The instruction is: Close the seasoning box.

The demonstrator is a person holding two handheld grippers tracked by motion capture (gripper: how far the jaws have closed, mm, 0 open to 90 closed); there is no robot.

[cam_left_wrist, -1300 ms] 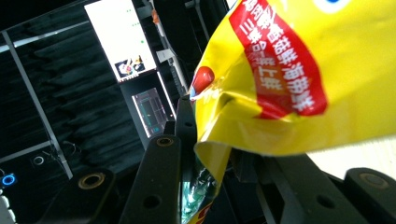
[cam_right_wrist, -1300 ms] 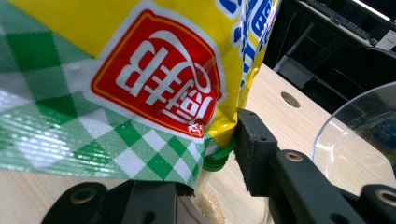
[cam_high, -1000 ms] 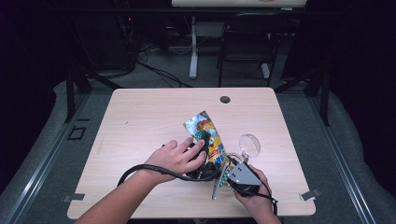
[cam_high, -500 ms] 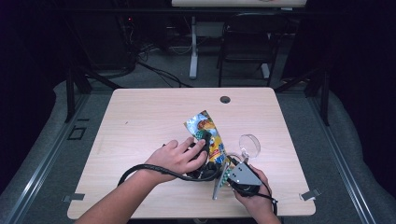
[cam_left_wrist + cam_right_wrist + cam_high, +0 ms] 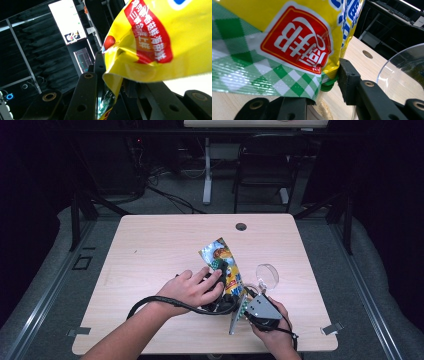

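The yellow snack bag (image 5: 223, 265) stood tilted above the bench (image 5: 150, 250) near its front edge, clenched low down by both the left tool (image 5: 220, 287) and right tool (image 5: 243, 306), beside a clear bowl (image 5: 267, 274), with bare wood beyond.

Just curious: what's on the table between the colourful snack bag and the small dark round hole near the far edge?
Nothing: in the high view, bare wooden tabletop separates the snack bag from the hole.
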